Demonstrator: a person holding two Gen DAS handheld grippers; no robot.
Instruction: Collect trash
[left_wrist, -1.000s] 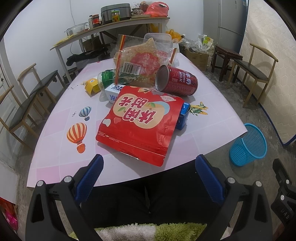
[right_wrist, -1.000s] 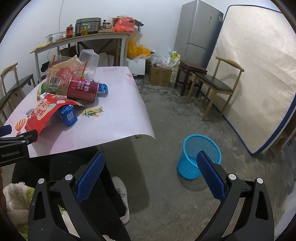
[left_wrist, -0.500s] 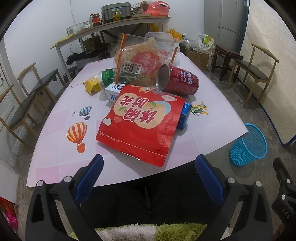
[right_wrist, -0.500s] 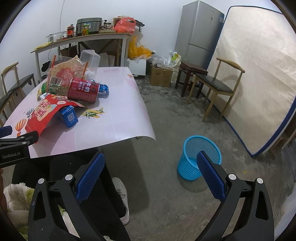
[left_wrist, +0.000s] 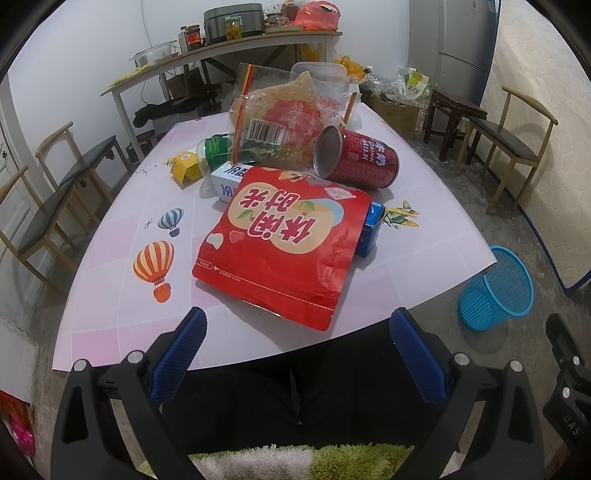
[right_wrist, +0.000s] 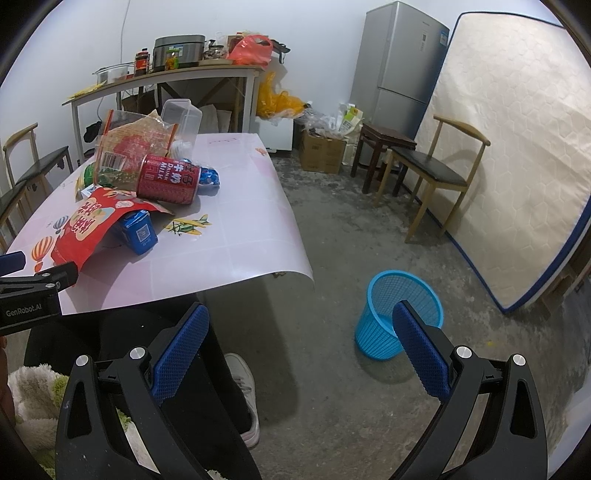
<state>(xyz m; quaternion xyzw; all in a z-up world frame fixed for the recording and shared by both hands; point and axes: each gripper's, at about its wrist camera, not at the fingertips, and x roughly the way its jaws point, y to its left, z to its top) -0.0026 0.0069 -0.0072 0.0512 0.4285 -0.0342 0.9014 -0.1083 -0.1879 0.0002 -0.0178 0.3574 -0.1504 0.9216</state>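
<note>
The worktop (left_wrist: 110, 266) fills the middle of the left wrist view, a pale pink sheet printed with balloons, and carries the whole heap of trash; nothing has been collected yet, by the look of it. The largest piece, a red snack pouch (left_wrist: 284, 240), lies flat at centre frame, its long axis running from the lower edge of the heap up toward the top of the frame, its sealed end nearest the camera; the left hand-held gripper (left_wrist: 295, 354) hovers at the bottom of the frame, released, jaws wide apart, the pouch straight ahead and near. Behind it, toward the upper centre, a clear noodle bag (left_wrist: 280, 122) leans upright; a red milk can (left_wrist: 356, 158) lies on its side just right of that, its open end facing left; a blue carton (left_wrist: 369, 232) pokes out from under the pouch's right edge. The blue mesh bin (right_wrist: 399, 314) stands on the floor at lower right of the right wrist view; the right hand-held gripper (right_wrist: 299, 350) is also released and points at the floor beside it, well apart from the heap. I judge the left one nearer the pouch.
</note>
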